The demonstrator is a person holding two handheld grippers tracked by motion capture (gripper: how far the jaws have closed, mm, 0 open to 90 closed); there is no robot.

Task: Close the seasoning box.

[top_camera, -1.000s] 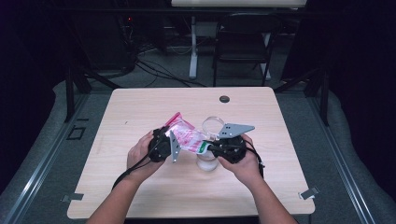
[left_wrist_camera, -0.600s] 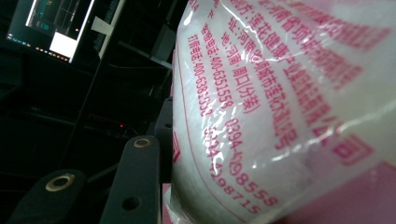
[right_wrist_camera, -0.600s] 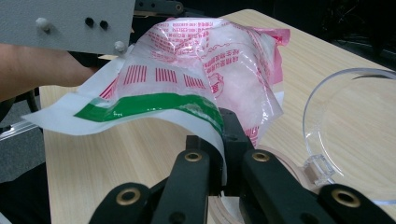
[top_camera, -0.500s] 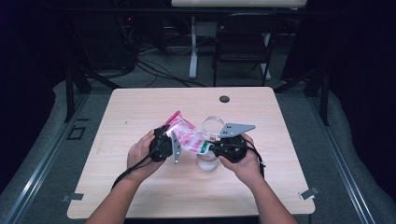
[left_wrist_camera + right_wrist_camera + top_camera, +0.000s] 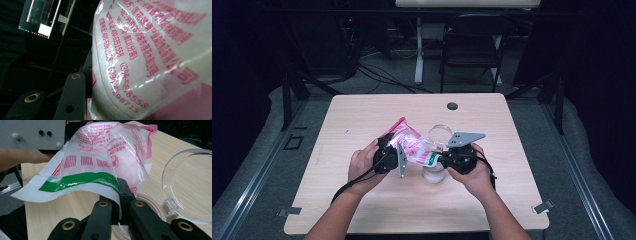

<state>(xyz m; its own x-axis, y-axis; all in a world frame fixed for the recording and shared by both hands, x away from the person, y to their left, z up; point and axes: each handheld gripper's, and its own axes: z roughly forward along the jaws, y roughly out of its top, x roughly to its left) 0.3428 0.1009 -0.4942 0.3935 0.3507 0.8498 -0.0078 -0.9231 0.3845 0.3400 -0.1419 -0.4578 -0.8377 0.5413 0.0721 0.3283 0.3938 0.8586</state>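
Note:
A clear plastic bag with pink print and white contents hangs between both grippers above the table. My left gripper is shut on the bag's full body; in the left gripper view the bag presses against one black finger and hides the other. My right gripper is shut on the bag's flat, green-striped edge; the jaws pinch that edge of the bag. Just under the bag stands a clear jar with its round clear lid swung open and a pale wooden rim.
The light wooden table has a small black round cap near its far edge. Behind the table are a dark chair, a desk leg and cables on the floor.

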